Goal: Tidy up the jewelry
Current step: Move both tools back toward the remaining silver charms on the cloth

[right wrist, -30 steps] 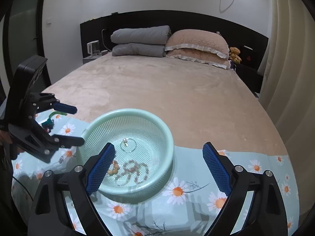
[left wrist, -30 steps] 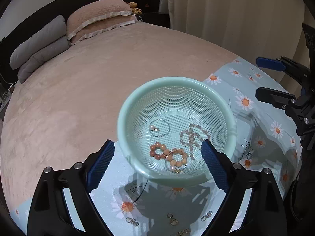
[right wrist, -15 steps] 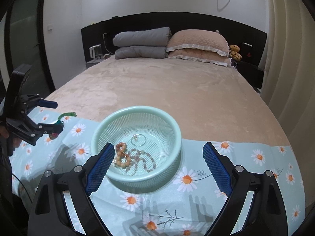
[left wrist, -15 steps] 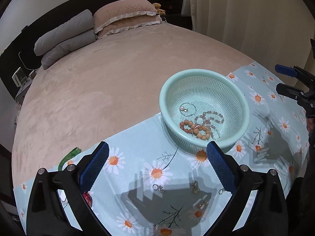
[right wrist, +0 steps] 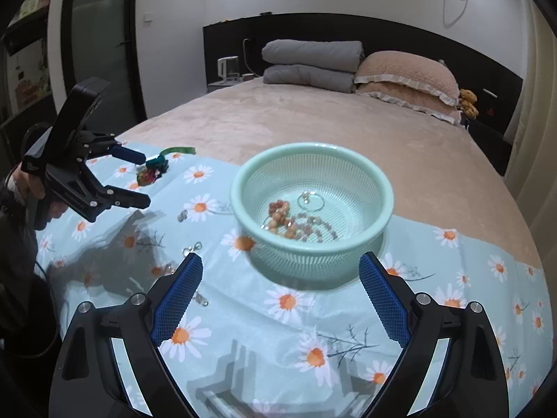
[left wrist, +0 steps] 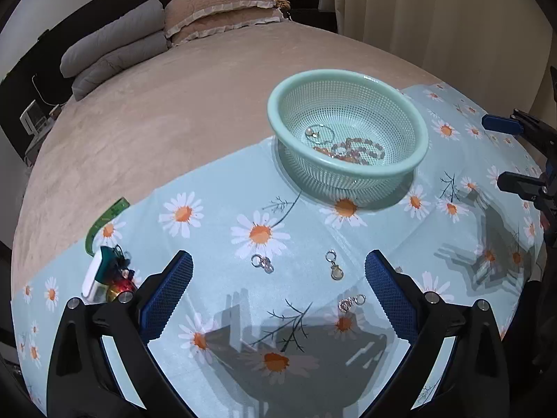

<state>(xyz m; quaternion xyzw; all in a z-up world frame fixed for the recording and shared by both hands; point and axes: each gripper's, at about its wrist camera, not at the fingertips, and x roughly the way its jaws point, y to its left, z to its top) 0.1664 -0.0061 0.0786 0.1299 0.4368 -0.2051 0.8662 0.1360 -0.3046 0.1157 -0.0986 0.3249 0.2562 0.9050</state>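
A: Status on both hand-held grippers?

B: Left hand-held gripper released, jaws wide apart, nothing between the pads, hovering over the daisy cloth. Right hand-held gripper likewise spread and empty, facing the mint basket.

A: Jewelry location?

B: Split. In the basket: pink bead bracelet, paler bead strand beside it, thin hoop ring toward the far wall. On the cloth, well apart from the basket: twin-ring clasp, round pendant charm, small silver charm. All three lying loose between the left fingers in the left wrist view, not touching either pad.

A: Anything else on the cloth?

B: Green bangle at the far-left cloth edge, partly on the bed cover. Just beside it a cluster of coloured items; too jumbled to identify pieces.

A: Basket seated flat?

B: Upright on the cloth near the bed-side edge. Pillows and folded grey quilts at the headboard, well clear.
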